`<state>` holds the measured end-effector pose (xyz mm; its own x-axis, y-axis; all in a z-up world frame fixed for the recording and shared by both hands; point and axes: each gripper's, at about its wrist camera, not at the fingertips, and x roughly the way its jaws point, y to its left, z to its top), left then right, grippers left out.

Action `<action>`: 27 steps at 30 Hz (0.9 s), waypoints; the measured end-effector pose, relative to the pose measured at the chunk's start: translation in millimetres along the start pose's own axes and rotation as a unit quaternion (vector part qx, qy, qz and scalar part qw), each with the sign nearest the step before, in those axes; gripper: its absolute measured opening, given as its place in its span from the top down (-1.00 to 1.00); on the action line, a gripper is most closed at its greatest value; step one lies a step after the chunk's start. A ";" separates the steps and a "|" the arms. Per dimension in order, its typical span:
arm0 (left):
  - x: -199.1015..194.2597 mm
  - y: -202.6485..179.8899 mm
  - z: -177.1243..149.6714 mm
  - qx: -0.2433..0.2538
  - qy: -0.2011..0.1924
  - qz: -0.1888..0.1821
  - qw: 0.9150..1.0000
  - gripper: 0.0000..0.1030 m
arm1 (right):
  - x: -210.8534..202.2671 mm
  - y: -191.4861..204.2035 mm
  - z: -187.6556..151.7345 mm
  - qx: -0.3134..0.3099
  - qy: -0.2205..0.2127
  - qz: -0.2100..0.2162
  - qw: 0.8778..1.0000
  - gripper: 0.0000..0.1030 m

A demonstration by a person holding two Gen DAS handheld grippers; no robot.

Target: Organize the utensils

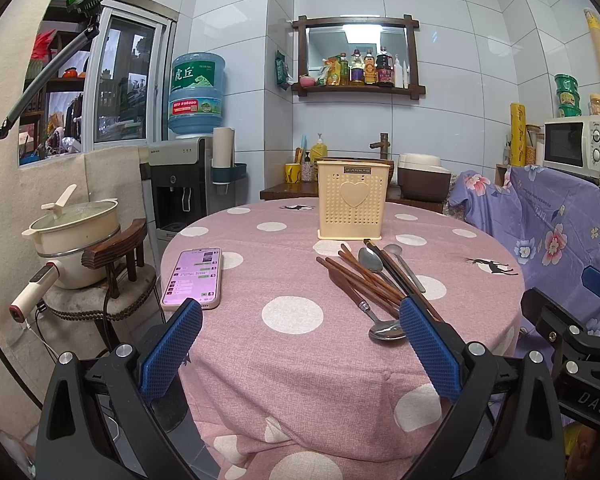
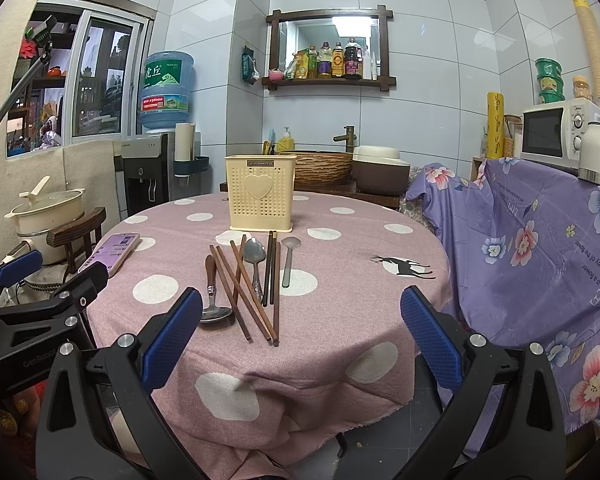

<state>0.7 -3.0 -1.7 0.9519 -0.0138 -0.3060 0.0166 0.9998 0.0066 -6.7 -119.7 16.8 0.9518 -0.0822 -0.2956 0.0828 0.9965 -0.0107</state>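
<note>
A cream perforated utensil holder with a heart stands upright at the far side of the round table; it also shows in the right wrist view. In front of it lie brown chopsticks, dark chopsticks, a wooden-handled spoon, a steel spoon and a grey spoon. My left gripper is open and empty above the near table edge. My right gripper is open and empty, near the utensils' near ends.
A phone lies lit on the table's left. The table wears a pink dotted cloth. A pot sits on a stool at left. A purple floral cloth covers furniture at right.
</note>
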 end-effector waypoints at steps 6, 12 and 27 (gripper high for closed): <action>0.0 0.0 0.0 0.000 0.000 0.000 1.000 -0.90 | -1.3 0.0 1.4 0.000 0.000 0.000 1.000 -0.91; 0.1 -0.2 -0.3 0.000 0.000 0.000 1.000 -0.90 | 0.7 0.9 -1.3 -0.001 0.000 0.000 1.000 -0.91; 35.0 8.9 7.9 -0.016 0.052 -0.037 0.998 -0.63 | 34.4 -15.2 0.5 -0.001 0.042 -0.011 0.999 -0.91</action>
<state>36.6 5.4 -4.9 0.9113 -0.0872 -0.4024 0.0734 0.9961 -0.0498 24.9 -137.7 7.3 0.9214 -0.1037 -0.3745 0.1035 0.9944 -0.0209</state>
